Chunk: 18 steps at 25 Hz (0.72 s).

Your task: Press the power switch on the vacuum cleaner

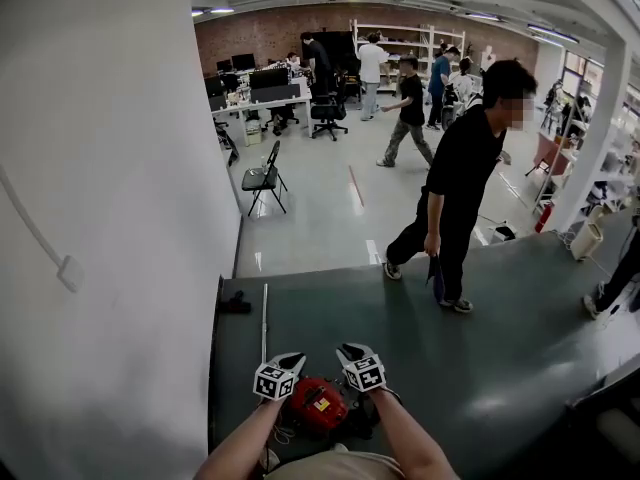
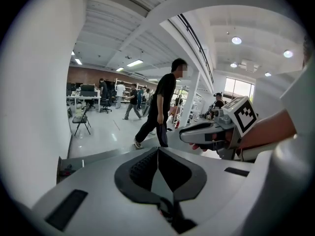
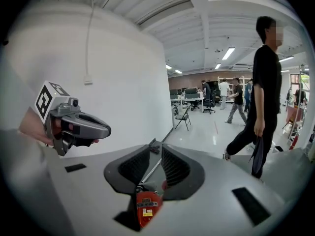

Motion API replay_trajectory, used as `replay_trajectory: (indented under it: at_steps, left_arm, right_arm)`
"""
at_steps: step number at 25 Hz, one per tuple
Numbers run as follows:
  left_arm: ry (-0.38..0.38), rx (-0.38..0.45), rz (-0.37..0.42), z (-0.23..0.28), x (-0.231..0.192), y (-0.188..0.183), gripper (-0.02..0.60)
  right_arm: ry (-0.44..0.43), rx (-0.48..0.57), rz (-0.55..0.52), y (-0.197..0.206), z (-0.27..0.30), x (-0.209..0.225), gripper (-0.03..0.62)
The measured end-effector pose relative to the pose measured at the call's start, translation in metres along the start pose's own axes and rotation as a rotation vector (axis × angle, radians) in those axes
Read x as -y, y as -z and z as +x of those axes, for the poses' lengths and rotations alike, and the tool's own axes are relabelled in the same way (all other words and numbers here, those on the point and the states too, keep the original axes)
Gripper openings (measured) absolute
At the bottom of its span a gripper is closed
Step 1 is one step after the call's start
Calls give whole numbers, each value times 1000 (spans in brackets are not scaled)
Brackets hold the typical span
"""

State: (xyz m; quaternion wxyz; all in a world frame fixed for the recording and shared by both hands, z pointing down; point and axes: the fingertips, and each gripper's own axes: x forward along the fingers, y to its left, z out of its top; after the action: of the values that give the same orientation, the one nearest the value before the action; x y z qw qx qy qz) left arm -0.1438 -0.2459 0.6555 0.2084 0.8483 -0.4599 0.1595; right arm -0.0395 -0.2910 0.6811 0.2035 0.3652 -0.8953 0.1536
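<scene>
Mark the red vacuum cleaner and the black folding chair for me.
red vacuum cleaner point(image 1: 314, 410): head view, top of its red body.
black folding chair point(image 1: 259, 178): head view, its seat.

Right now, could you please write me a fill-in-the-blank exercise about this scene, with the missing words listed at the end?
1. The body of the vacuum cleaner is ___ in colour.
2. The jaws of the right gripper are ___ (open or shut).
3. The jaws of the left gripper are ___ (open or shut).
4. The nearest person wears a ___ shirt.

Missing words: red; open; shut; black.
</scene>
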Motion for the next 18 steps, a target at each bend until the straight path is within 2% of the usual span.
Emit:
replay_trajectory:
  at_steps: [2,4,6,11,14,18]
  left_arm:
    - [0,-5,21,2,-4,-7,5]
    - [3,-5,30,1,-5,-12,5]
    - [9,-6,32,1,-2,-13,5]
    - [30,-19,25,-1,9,-4,5]
    - [36,-23,15,-3,12,0,5]
    - [64,-8,-34,-8,15,3,5]
  right_arm:
    - [14,-10,-39,-7,1,0,83]
    - [59,-31,-116,-10,1,2,19]
    - [87,-29,-161,-10,0,4,12]
    - [58,3,-137,-14,-12,-9,9]
    - [44,-1,-169,-5,-10,-13,8]
    - [27,-12,-182,-4,-17,-24,8]
